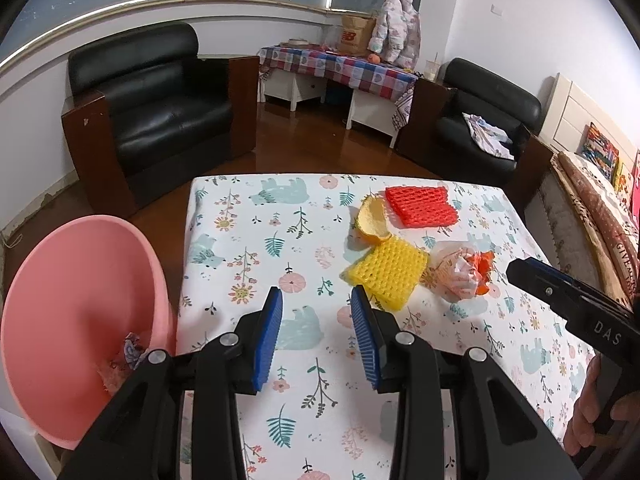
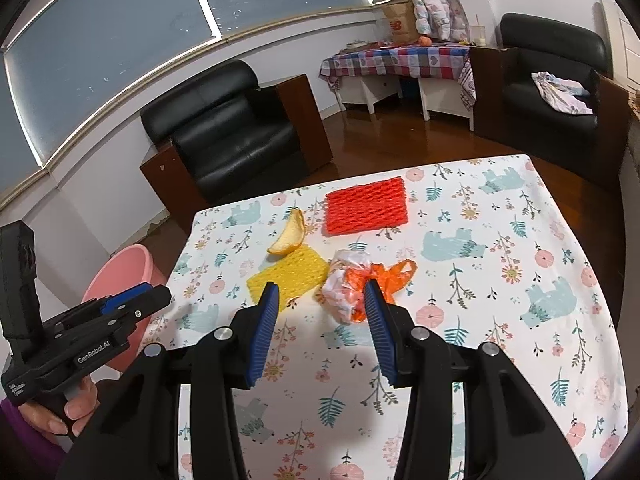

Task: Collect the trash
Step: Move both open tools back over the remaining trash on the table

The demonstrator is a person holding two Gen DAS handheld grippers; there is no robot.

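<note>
On the floral tablecloth (image 1: pixel 248 240) lie a yellow foam net (image 1: pixel 384 270), an orange peel (image 1: pixel 372 220), a red foam net (image 1: pixel 420 205) and a crumpled white and orange plastic bag (image 1: pixel 464 272). My left gripper (image 1: pixel 316 300) is open and empty, just left of the yellow net. In the right wrist view my right gripper (image 2: pixel 320 292) is open and empty, above the table just short of the bag (image 2: pixel 352 284) and the yellow net (image 2: pixel 288 274). The peel (image 2: pixel 288 236) and red net (image 2: pixel 366 206) lie beyond. A pink bin (image 1: pixel 76 300) stands left of the table with some trash inside.
A black armchair (image 1: pixel 160 108) stands beyond the table on the left and another (image 1: pixel 480 120) on the right. A checked-cloth side table (image 1: pixel 340 68) sits by the far wall. A bed (image 1: pixel 592 216) runs along the right. The floor is brown wood.
</note>
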